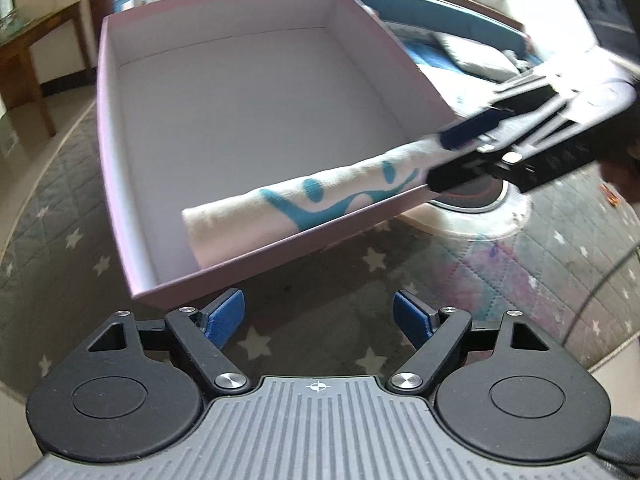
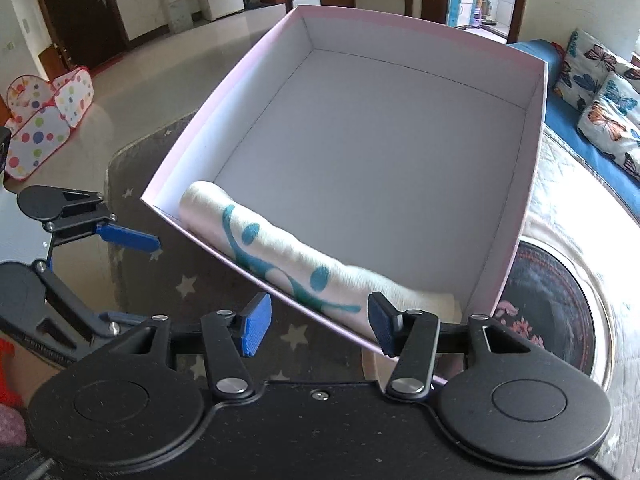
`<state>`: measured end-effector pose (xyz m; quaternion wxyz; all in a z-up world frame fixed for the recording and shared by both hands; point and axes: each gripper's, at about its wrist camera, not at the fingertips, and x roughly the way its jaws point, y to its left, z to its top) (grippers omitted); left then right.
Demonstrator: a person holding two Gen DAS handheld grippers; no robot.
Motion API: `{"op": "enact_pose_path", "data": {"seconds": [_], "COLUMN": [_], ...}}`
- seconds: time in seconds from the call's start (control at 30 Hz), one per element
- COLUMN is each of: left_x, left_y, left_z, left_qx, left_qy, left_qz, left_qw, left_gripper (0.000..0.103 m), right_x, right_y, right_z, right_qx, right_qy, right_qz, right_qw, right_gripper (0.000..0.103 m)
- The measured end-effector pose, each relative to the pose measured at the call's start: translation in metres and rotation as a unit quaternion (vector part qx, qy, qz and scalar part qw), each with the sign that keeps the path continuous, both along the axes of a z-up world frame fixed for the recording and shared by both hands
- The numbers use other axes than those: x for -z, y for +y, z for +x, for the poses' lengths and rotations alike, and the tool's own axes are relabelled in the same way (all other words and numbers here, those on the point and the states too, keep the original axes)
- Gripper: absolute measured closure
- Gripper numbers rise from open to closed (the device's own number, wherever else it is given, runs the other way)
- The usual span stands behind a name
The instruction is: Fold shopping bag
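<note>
The shopping bag (image 1: pixel 320 196), white with teal print, lies rolled into a long tube inside the pink box (image 1: pixel 116 184), along its near wall. The same bag (image 2: pixel 288 256) slants along the lower-left wall of the box (image 2: pixel 532 168) in the right wrist view. My right gripper (image 2: pixel 318 328) stands open astride that wall at the roll's right end; one pad (image 2: pixel 384 328) is by the bag, the other over the rug. From the left wrist view the right gripper (image 1: pixel 438 160) reaches in from the right. My left gripper (image 1: pixel 318 312) is open and empty over the rug, short of the box; the left gripper (image 2: pixel 136 280) also shows at the left edge.
The box sits on a grey quilted rug with white stars (image 1: pixel 376 260). A round dark patterned disc with a pale rim (image 2: pixel 552 300) lies by the box's right corner. A blue sofa with butterfly cushions (image 2: pixel 604 92) is at the right, a spotted play tent (image 2: pixel 44 120) at the left.
</note>
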<state>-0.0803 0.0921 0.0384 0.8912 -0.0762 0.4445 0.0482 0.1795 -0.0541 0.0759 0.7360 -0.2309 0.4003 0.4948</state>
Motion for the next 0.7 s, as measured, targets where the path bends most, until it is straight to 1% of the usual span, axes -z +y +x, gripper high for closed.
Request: {"op": "enact_pose_path", "data": {"seconds": [0.27, 0.37, 0.57, 0.7], "left_x": [0.005, 0.005, 0.009, 0.012], "left_y": [-0.003, -0.005, -0.006, -0.009], "left_z": [-0.005, -0.006, -0.008, -0.007], "left_qx": [-0.019, -0.025, -0.037, -0.042], "left_qy": [0.002, 0.000, -0.004, -0.004], "left_qz": [0.018, 0.029, 0.017, 0.020], "left_qw": [0.9997, 0.9993, 0.9992, 0.9989], "left_gripper": [0.019, 0.018, 0.017, 0.017], "right_x": [0.008, 0.012, 0.026, 0.036], "right_y": [-0.010, -0.012, -0.016, -0.017], "right_z": [-0.023, -0.032, -0.041, -0.045], "right_qx": [0.014, 0.016, 0.026, 0.034], "right_qy": [0.006, 0.005, 0.019, 0.027], "right_qz": [0.006, 0.005, -0.003, -0.008], "right_qw": [1.000, 1.000, 0.999, 0.999], "right_gripper": [0.045, 0.043, 0.042, 0.041]}}
